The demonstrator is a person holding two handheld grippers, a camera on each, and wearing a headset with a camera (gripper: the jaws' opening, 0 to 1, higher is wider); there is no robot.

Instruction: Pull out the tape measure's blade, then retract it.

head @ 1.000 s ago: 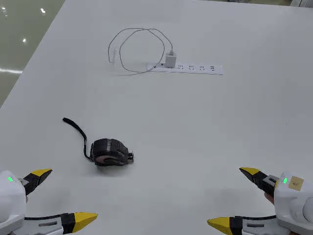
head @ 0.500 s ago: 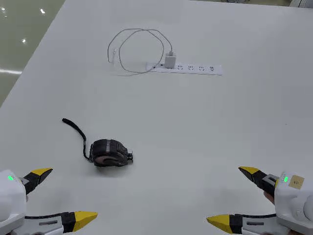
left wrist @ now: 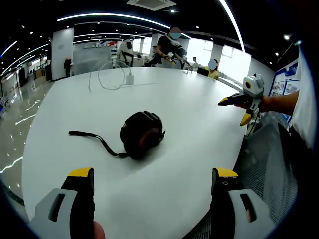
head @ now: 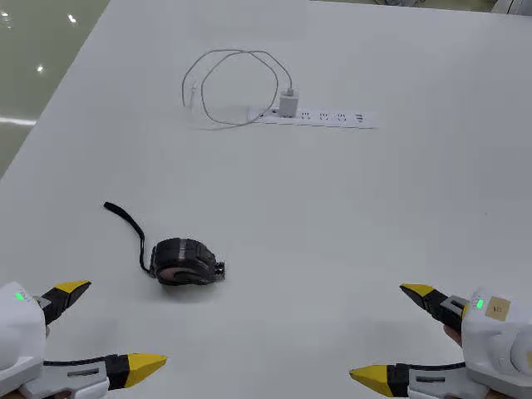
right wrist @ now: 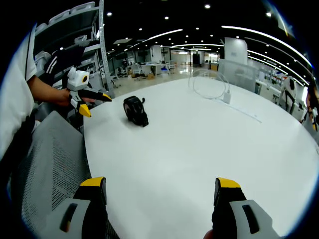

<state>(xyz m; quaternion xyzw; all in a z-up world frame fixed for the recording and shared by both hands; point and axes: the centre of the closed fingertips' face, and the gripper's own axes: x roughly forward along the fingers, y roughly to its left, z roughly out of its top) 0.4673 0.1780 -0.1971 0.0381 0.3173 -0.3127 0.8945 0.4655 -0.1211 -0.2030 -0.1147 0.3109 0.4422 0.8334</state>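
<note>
I see my left gripper [head: 118, 324] and right gripper [head: 383, 332] at the table's [head: 349, 208] near edge, both spread wide, holding nothing. The tape measure [head: 184, 262] lies just beyond the left one, touching neither.

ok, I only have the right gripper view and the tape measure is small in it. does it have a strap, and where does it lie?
Observer: Yes. In the head view a black strap lies flat on the table. It runs from the tape measure away from the person and to the left.
Operator: blade out at all?
Observer: No. The hook sits at the tape measure's mouth, facing the side where the right gripper is.
Operator: left jaws on it?
Observer: No. The left gripper view shows the left gripper open, with the tape measure ahead of it and not touched.
</note>
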